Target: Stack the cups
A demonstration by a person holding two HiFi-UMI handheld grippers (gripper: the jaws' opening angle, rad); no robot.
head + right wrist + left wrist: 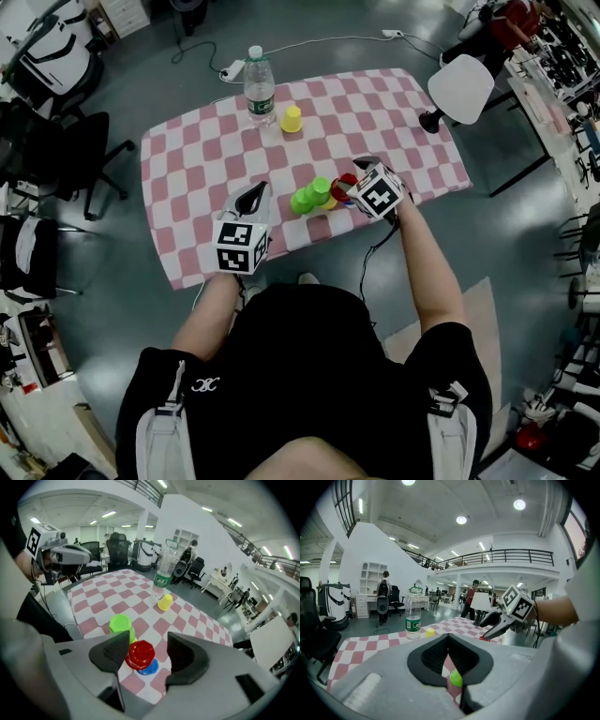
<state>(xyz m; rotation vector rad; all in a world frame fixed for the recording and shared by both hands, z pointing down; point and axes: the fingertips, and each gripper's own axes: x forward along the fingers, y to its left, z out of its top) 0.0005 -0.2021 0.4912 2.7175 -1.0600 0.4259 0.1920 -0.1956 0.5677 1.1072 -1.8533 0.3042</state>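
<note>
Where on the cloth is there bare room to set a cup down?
The left half of the cloth, between the water bottle and the left gripper, is bare. So is the right side past the yellow cup. The near middle is crowded: green cups, the red cup on the blue cup, and the right gripper astride it.

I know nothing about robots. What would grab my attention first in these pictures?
A pink-and-white checkered tablecloth fills the middle of the head view, dotted with bright plastic cups. Near its front edge, the right gripper stands open around a red plastic cup sitting on a blue plastic cup, with lime-green plastic cups just beside. Farther back, a clear plastic water bottle and a lone yellow plastic cup stand side by side.
</note>
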